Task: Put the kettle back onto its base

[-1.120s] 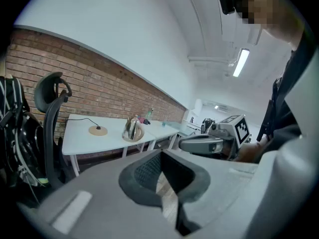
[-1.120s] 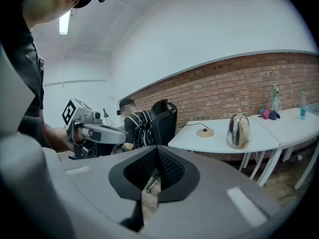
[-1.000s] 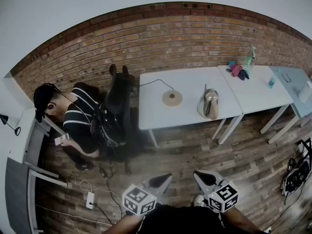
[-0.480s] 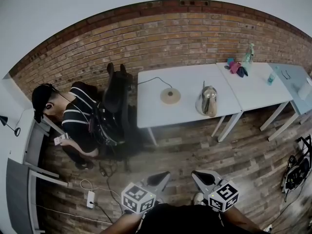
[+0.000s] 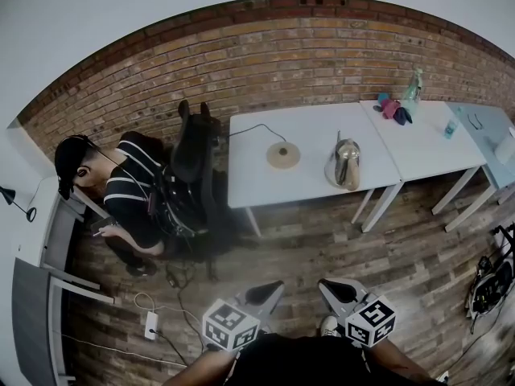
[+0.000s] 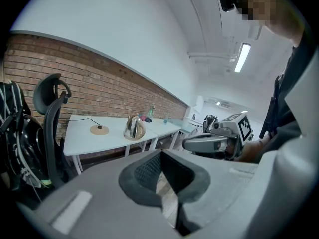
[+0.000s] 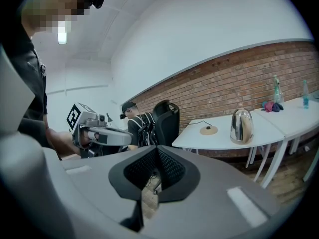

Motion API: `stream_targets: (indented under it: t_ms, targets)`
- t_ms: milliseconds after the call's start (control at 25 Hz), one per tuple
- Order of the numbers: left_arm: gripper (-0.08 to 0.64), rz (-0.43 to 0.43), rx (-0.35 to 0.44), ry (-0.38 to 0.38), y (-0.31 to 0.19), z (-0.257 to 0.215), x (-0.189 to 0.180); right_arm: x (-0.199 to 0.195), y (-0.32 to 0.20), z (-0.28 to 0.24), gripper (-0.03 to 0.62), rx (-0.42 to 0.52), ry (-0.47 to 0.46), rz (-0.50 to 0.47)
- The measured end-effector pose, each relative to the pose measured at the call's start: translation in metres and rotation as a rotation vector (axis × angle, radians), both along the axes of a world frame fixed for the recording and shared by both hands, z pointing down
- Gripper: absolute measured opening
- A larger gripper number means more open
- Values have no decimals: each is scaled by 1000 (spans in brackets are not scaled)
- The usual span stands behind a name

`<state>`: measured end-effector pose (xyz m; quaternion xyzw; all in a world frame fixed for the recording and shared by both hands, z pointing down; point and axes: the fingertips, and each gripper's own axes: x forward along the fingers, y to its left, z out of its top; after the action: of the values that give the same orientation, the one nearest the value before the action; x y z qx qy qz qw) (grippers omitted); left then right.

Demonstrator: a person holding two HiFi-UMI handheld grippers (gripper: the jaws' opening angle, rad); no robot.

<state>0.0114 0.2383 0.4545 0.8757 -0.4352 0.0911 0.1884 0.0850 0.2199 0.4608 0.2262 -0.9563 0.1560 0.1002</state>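
Fingers (image 6: 142, 173) of the left gripper (image 5: 272, 290) are pressed together with nothing between them, and the right gripper (image 5: 330, 288) is likewise closed and empty; both hang low over the floor, well apart from the furniture. A red brick wall (image 5: 322, 63) runs along the back of the room under a plain white upper wall, and the wooden plank floor (image 5: 322, 248) fills the foreground. A white desk (image 5: 249, 175) stands against the bricks, with a second white desk (image 5: 426, 147) touching its right end. Left of them a seated person (image 5: 129, 195) in a striped top sits beside a black office chair (image 5: 193, 155). The metal kettle (image 5: 344, 165) stands upright near the first desk's front right corner, apart from its round tan base (image 5: 283, 155), whose dark cord (image 5: 253, 129) trails toward the wall. A spray bottle (image 5: 413, 89) and bunched cloths (image 5: 392, 112) sit on the second desk.
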Motion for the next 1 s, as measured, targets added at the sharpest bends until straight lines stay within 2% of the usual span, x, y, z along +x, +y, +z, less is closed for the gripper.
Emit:
stream_targets:
  t_ms: [320,520,1000]
  targets:
    - [1,-14,2,-27,-4,1,3,3,-7,2,28,-6,2,-8]
    - [1,-31,5,-26,-8,-1,7,4,-8,1,28,89,80,-33]
    - [1,-125,9,-19,-17,1,26,31,-24,6,28,71,56,-86]
